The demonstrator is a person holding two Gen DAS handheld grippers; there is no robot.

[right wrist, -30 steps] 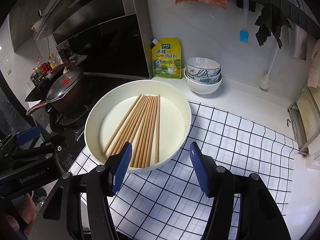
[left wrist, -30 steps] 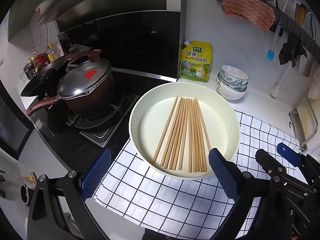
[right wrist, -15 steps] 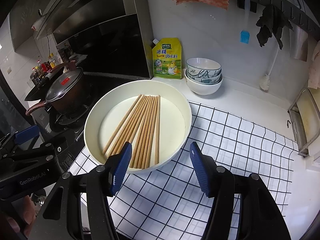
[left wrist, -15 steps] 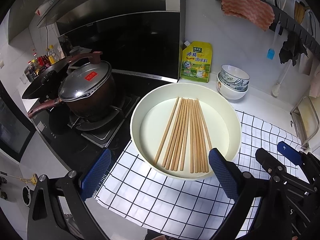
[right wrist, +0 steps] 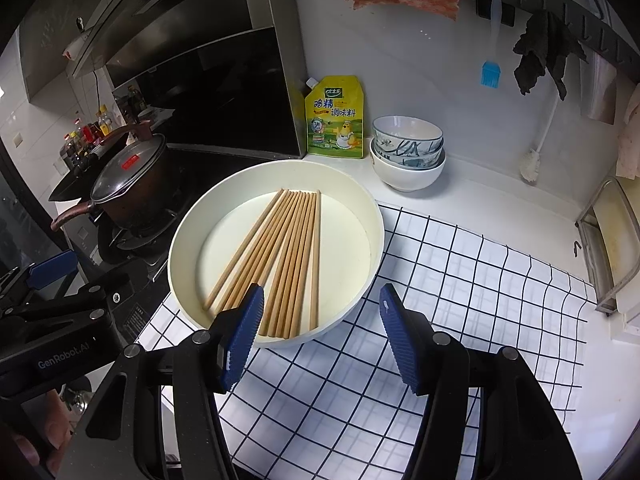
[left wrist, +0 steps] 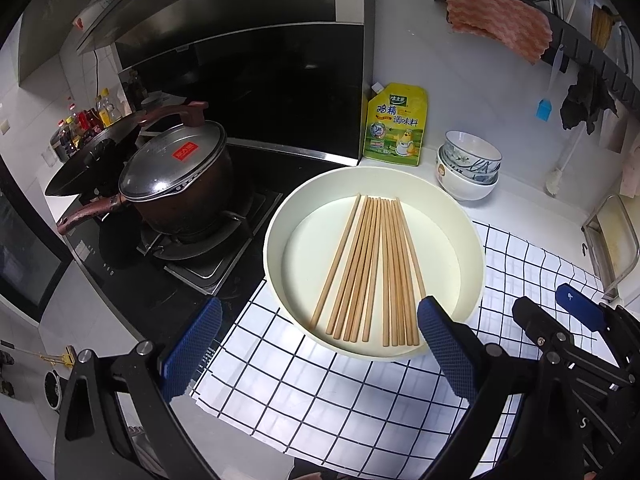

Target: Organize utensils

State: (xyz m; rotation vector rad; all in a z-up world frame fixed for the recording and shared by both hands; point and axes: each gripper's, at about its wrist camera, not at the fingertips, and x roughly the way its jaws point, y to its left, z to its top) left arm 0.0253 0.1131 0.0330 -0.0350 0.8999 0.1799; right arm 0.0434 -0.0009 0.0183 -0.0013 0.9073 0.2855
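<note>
Each gripper is a matte black frame with two angular arms joined by silver pivot screws. The left gripper (left wrist: 318, 344) and right gripper (right wrist: 322, 336) carry blue ribbed pads (right wrist: 242, 340) on the inner finger faces. White "GenRobot.AI" lettering sits at 9 o'clock in the right wrist view.

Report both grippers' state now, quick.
Left gripper: open, holding nothing.
Right gripper: open, holding nothing.
</note>
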